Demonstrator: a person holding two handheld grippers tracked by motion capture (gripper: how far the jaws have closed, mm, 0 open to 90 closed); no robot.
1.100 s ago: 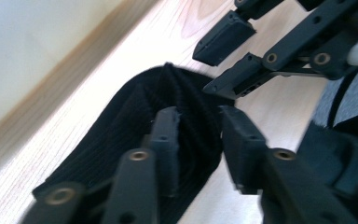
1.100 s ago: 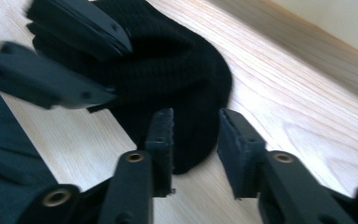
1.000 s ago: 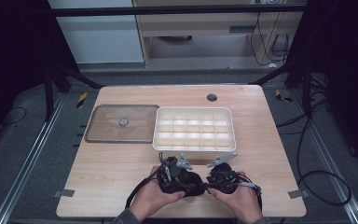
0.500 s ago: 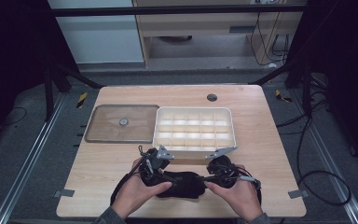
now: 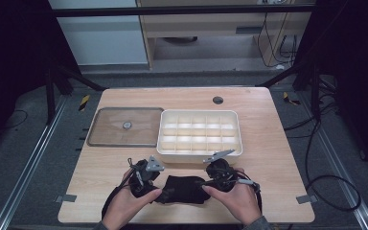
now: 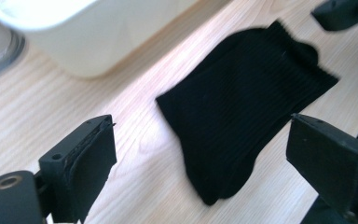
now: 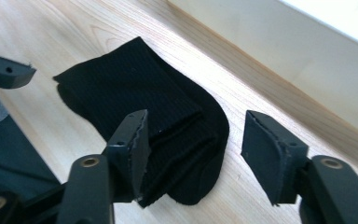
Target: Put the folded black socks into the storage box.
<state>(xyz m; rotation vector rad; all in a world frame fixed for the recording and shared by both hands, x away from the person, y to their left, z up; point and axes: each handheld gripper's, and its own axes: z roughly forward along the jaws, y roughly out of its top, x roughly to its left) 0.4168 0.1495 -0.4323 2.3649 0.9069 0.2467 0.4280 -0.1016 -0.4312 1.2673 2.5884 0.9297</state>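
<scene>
**Folded sock loose on the table, both hand-held grippers open**

While the black sock (image 5: 184,189) lies folded flat on the table (image 5: 268,158), low in the high view between the two hands, nothing grips it. In the left gripper view it runs from centre to upper right of the frame, ribbed cuff toward the top, and the left hand-held gripper (image 6: 205,158) stands wide, its jaws having just been opening, with the sock between them but untouched. In the right gripper view the folded bundle sits at centre, and the right hand-held gripper (image 7: 193,144) stands about half open, jaws also just widened, the left pad near the fold but not pressing.

By its look the sock is light, soft and limp; it will sag and may unfold if lifted by one layer. The knit should not slip against the pads. A pinch through all layers at the thick folded end, or at the cuff, seems the safest hold. The white compartment tray (image 5: 200,135) sits just above it, the clear lid (image 5: 124,127) at upper left.
</scene>
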